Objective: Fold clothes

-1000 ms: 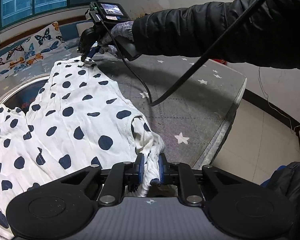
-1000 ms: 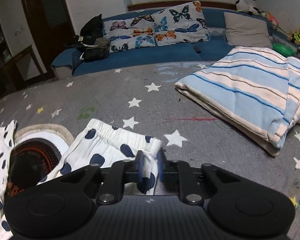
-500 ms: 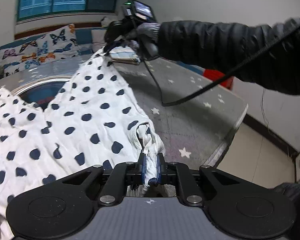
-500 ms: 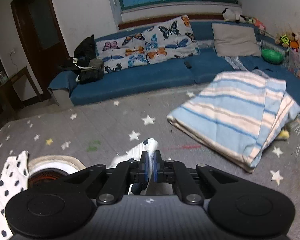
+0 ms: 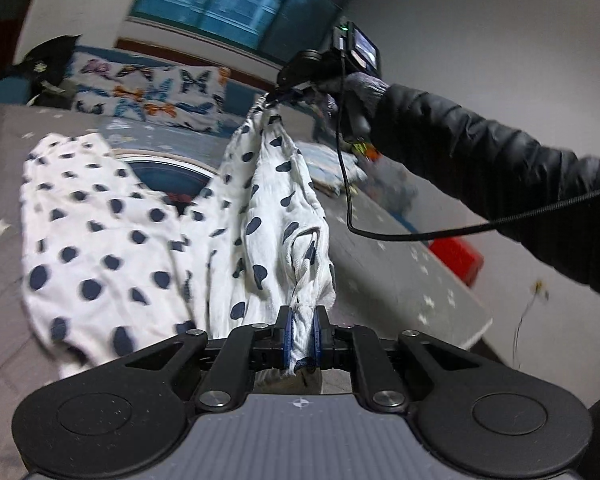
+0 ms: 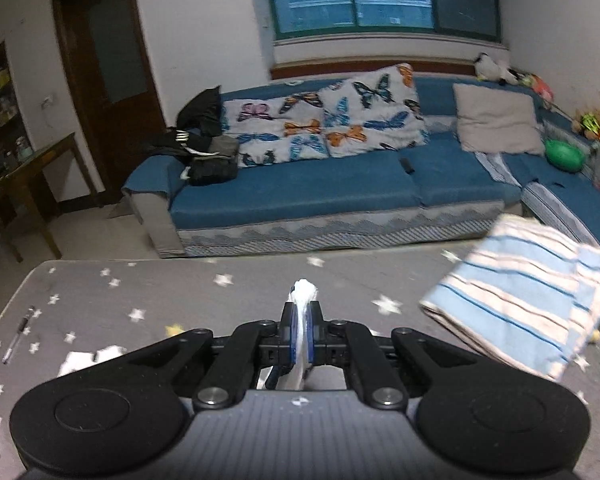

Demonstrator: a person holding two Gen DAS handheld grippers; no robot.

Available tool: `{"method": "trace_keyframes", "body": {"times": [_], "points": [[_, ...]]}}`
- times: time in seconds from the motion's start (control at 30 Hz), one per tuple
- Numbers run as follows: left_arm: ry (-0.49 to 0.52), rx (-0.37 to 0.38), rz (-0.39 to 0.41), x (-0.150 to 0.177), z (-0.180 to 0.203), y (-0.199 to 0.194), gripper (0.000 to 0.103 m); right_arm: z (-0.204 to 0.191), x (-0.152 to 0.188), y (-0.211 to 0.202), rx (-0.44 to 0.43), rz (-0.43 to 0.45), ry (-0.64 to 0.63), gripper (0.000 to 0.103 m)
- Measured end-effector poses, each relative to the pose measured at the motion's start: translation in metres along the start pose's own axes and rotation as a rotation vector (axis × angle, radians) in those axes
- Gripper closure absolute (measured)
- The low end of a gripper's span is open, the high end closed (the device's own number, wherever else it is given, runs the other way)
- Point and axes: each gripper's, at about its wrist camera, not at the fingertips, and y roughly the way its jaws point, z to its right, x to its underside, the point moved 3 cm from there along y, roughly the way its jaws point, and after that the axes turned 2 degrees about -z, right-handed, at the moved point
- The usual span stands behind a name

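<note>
Since a second ago you have raised the polka-dot garment (image 5: 260, 208) off the star-print mat (image 5: 400, 280): one edge now hangs stretched between your hands while the rest trails on the mat beside you. Your right gripper (image 5: 284, 94) pinches the far end high up; your left gripper (image 5: 302, 330) is clamped on a bunched fold of cloth. That bunch is thin, so a sharp tug could pull it free, or the trailing part could drag and crease the fold.

The right gripper (image 6: 300, 334) pinches white cloth (image 6: 303, 294) between its fingers (image 6: 288, 330); a striped blanket (image 6: 520, 312) lies at the worktop's (image 6: 140, 292) right edge.
</note>
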Motion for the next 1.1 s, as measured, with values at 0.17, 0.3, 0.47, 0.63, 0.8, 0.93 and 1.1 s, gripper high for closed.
{"method": "trace_keyframes", "body": {"times": [0.17, 0.3, 0.47, 0.63, 0.8, 0.93, 1.1], "points": [[-0.098, -0.004, 0.038, 0.008, -0.022, -0.023, 0.092, -0.071, -0.011, 0.019, -0.029, -0.008, -0.069, 0.099], [-0.172, -0.014, 0.06, 0.016, -0.039, -0.038, 0.092, -0.129, -0.009, 0.045, -0.058, -0.038, -0.116, 0.099], [-0.232, -0.032, 0.075, 0.028, -0.053, -0.051, 0.092, -0.197, 0.002, 0.081, -0.076, -0.089, -0.178, 0.099], [-0.278, -0.048, 0.084, 0.037, -0.06, -0.058, 0.092, -0.26, 0.024, 0.111, -0.099, -0.15, -0.249, 0.099], [-0.3, -0.059, 0.089, 0.043, -0.062, -0.065, 0.092, -0.3, 0.046, 0.121, -0.202, -0.205, -0.266, 0.096], [-0.297, -0.06, 0.089, 0.042, -0.063, -0.065, 0.092, -0.307, 0.044, 0.109, -0.262, -0.198, -0.296, 0.094], [-0.285, -0.064, 0.09, 0.042, -0.063, -0.064, 0.092, -0.292, 0.028, 0.082, -0.253, -0.156, -0.323, 0.084]]}}
